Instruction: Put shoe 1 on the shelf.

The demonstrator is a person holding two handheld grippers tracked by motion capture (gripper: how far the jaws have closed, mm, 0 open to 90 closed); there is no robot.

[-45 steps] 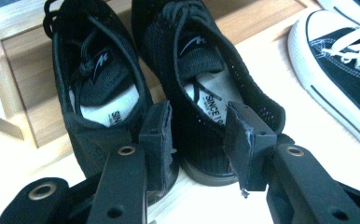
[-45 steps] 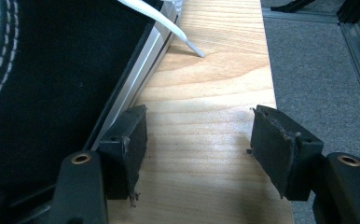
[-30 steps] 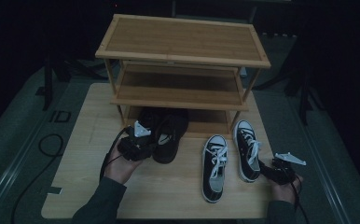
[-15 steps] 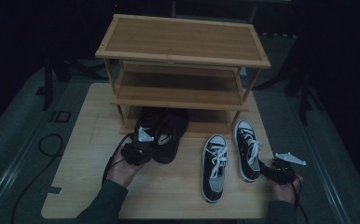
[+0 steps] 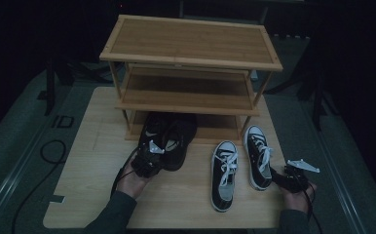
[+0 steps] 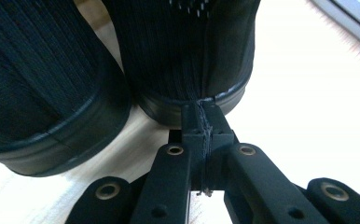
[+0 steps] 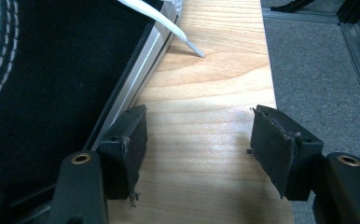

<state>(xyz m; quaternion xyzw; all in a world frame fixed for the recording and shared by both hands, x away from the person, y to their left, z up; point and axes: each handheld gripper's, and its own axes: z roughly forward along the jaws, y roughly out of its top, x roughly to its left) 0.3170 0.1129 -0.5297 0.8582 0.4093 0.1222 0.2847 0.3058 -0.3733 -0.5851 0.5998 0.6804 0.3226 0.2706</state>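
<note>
The three-tier shoe rack (image 5: pixel 191 73) stands at the back of the bench (image 5: pixel 88 161); the black shoes (image 5: pixel 169 139) lie with toes under its lowest shelf, the black-and-white sneakers (image 5: pixel 242 163) just right of them; the left tool (image 6: pixel 201 126), jaws pressed together, butts a black heel, seemingly pushing the pair in, slightly deeper than before; next likely the sneakers; the right tool (image 7: pixel 197 140) gapes empty beside one.

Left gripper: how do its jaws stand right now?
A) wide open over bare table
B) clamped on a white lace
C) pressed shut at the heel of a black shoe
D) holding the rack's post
C: the left gripper has its jaws closed together against the black shoe heel.
</note>
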